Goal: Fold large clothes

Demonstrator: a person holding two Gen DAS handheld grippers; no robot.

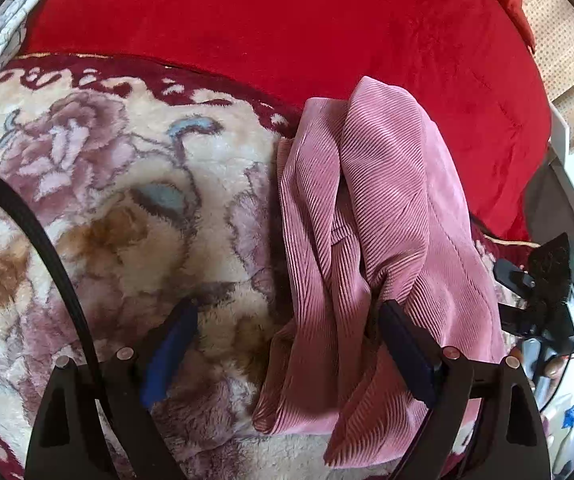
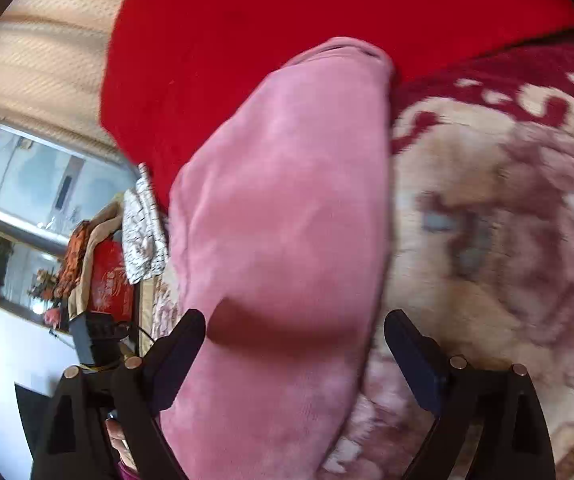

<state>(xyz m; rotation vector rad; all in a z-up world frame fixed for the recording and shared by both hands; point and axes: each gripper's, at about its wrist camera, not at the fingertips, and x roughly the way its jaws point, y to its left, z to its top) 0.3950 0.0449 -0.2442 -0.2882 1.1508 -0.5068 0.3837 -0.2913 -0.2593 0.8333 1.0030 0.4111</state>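
Observation:
A pink corduroy garment (image 1: 383, 216) lies bunched in a long heap on a floral plush blanket (image 1: 127, 200). My left gripper (image 1: 287, 312) is open just above it, its left finger over the blanket and its right finger (image 1: 403, 344) against the pink cloth. The right gripper shows at the right edge of that view (image 1: 547, 300). In the right wrist view the same garment (image 2: 287, 208) fills the middle, blurred. My right gripper (image 2: 293, 326) is open, with the cloth running between its two fingers. Nothing is pinched.
A red blanket (image 1: 287, 20) covers the far side of the bed. A black cable (image 1: 47, 248) crosses the left of the left wrist view. A window (image 2: 39, 184), a stack of folded cloth (image 2: 107, 264) and plants stand at the left of the right wrist view.

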